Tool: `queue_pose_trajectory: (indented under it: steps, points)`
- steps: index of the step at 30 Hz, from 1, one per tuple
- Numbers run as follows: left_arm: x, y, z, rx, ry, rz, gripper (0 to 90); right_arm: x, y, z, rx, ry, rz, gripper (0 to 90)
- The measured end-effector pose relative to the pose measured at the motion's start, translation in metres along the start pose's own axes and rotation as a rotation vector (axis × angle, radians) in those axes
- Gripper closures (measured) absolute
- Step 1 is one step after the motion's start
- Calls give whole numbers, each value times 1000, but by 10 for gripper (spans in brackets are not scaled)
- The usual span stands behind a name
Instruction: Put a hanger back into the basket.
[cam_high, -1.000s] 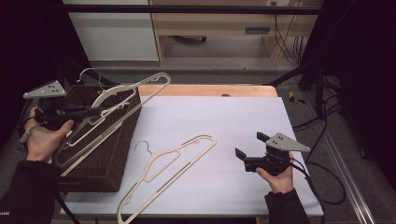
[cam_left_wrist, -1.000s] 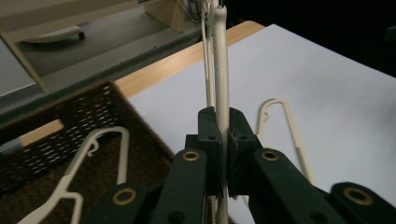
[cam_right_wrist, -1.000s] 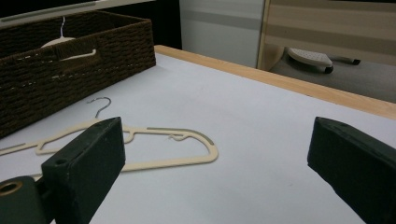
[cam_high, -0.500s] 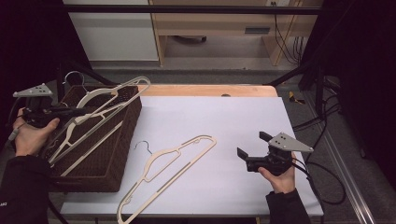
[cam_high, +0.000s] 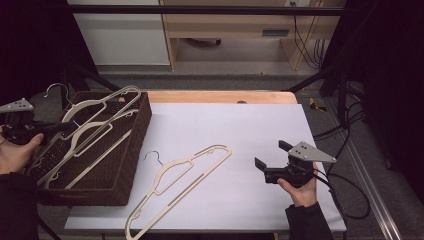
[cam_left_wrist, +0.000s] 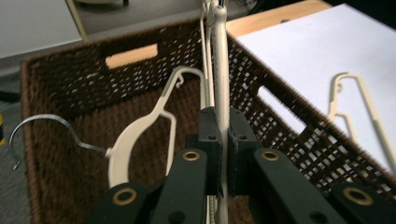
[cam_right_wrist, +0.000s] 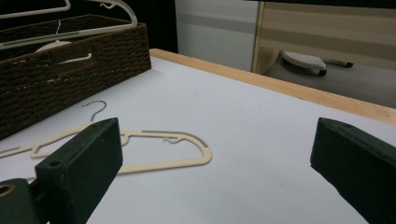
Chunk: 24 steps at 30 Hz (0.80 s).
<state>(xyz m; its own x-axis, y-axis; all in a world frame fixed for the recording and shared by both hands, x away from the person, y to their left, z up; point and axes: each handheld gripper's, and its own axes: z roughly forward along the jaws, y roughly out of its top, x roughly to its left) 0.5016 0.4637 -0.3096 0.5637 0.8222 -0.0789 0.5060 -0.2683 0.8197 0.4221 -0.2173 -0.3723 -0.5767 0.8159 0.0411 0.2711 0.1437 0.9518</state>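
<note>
My left gripper (cam_left_wrist: 219, 122) is shut on the thin bar of a cream hanger (cam_left_wrist: 220, 70), held edge-on over the dark wicker basket (cam_left_wrist: 74, 84). A second cream hanger (cam_left_wrist: 140, 135) with a metal hook lies inside the basket. In the high view the left gripper (cam_high: 62, 125) sits at the basket's (cam_high: 125, 175) left side. A third cream hanger (cam_high: 185, 172) lies flat on the white table top, its hook toward the basket. My right gripper (cam_high: 270, 154) rests open near the table's right front. Its jaws (cam_right_wrist: 212, 158) are wide apart, with nothing between them.
The white table top (cam_high: 240, 125) has a wooden strip along its far edge. Cables trail from the right gripper off the table's right side. A cabinet and a wooden desk stand on the floor beyond the table.
The left gripper has moved left and down with its hanger, which now lies low over the basket. The right gripper has not moved.
</note>
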Motion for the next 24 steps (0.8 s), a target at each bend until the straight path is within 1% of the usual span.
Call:
queue_pose_trajectory:
  steps: [4,9,11,14,16,19,21,22,23,24]
  points:
    - [2,-5,6,34,-3,-4,863,0,0,0,4,2,-1,27]
    - [-3,-12,20,63,-14,-8,863,1,-1,2,9,5,-3,27]
    - [-5,-15,25,65,-24,-23,863,1,-1,2,13,9,0,28]
    - [-8,-21,32,83,-27,-39,862,1,-1,3,12,13,3,30]
    - [-11,-26,36,82,-25,-51,860,2,-1,3,13,14,0,30]
    - [-13,-33,40,87,-17,-71,856,2,-1,3,9,14,3,33]
    - [-14,-37,44,107,-3,-80,851,1,0,4,9,15,1,33]
    - [-14,-38,47,114,-1,-98,849,1,0,4,9,17,4,33]
    - [-14,-38,48,128,18,-94,845,2,-1,5,10,21,3,33]
    - [-14,-39,49,139,35,-97,843,2,0,6,11,19,4,33]
